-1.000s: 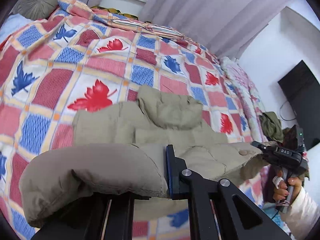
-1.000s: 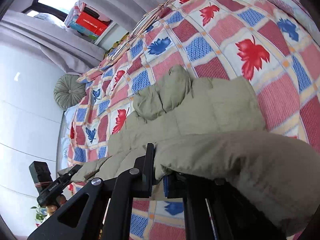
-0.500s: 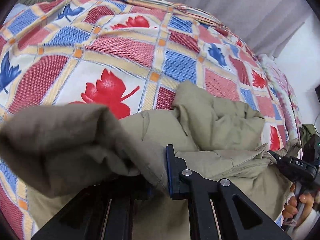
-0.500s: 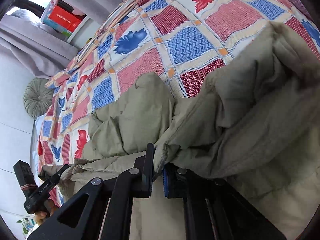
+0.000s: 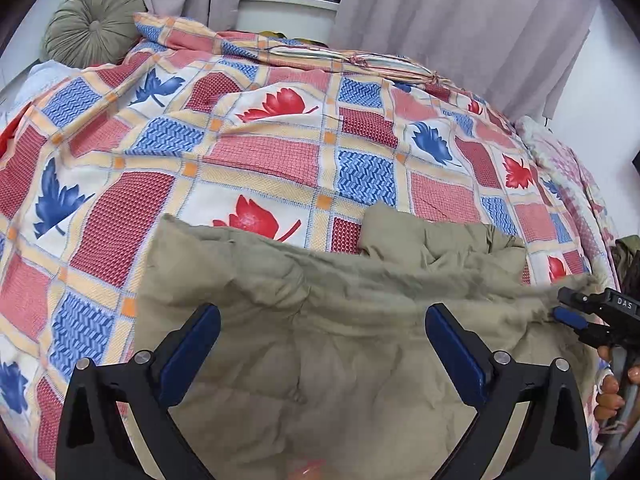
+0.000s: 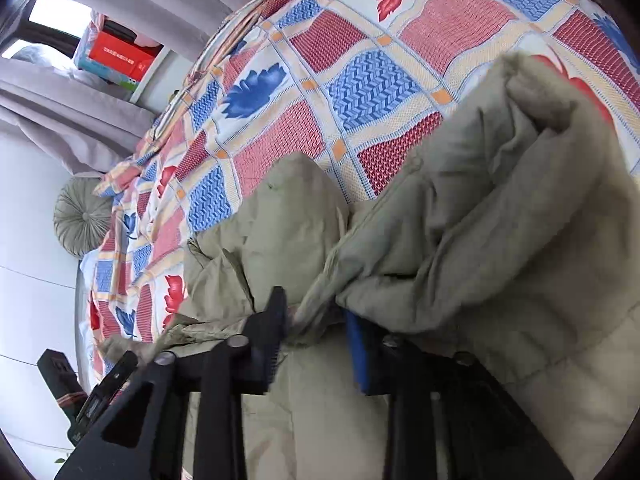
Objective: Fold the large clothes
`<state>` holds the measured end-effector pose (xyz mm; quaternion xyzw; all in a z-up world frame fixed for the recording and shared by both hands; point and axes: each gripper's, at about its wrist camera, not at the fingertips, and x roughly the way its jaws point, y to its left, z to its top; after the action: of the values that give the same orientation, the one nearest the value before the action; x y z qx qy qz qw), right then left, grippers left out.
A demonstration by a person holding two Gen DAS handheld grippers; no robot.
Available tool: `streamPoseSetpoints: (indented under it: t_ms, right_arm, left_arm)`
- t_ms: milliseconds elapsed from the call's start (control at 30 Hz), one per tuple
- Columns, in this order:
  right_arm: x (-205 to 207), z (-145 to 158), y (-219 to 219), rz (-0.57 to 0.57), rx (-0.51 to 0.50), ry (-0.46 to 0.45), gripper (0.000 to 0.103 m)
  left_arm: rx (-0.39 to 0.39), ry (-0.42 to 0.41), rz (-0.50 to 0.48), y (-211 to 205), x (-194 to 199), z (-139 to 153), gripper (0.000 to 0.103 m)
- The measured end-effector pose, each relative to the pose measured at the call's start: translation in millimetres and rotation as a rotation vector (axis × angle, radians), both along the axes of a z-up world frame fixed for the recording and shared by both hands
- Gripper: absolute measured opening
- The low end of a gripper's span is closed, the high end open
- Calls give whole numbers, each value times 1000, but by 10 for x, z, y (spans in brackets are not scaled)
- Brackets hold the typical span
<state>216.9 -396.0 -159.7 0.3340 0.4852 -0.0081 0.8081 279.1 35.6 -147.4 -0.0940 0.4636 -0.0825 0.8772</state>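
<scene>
On the bed (image 5: 256,148), in the left wrist view, the left tongs (image 5: 322,344) are opening and stand spread, having just let go of the jacket (image 5: 320,300), which lies folded on the bedspread. In the right wrist view, the right tongs (image 6: 316,340) are opening too, a jacket edge loose between them. The fold looks laid; smoothing likely follows.

The padded jacket (image 5: 320,340) lies on the bedspread (image 5: 260,152) under and between the jaws; a round cushion (image 5: 92,20) sits far beyond, leftward.
</scene>
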Motion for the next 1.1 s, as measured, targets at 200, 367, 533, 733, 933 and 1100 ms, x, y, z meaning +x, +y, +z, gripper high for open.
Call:
streamPoseSetpoints:
  t_ms: [200,367,533,733,933,1100]
  right_arm:
    - [-254,242,3,-12,-22,-27,56]
    - [-600,299,32,2,-56,-13,56]
    - [-1076,202,27,-25,-4,8,56]
    - [-1718,74,63,-52,42,41,56]
    - [-2129,-179,-58,-131,109,72,77]
    - [-2144,-475,-188,-215,229,91,77]
  left_arm:
    - [-21,34,-23,104,-281,56,102]
    - [-32,82,-22,143,-641,-59,102]
    - [-71,168,23,234,-1055,-276,102]
    - [-237,280,81,423,-1510,-567,102]
    - [-413,319,144,531,-1771,-864,102]
    - [-469,347,193,506,-1578,-1161,102]
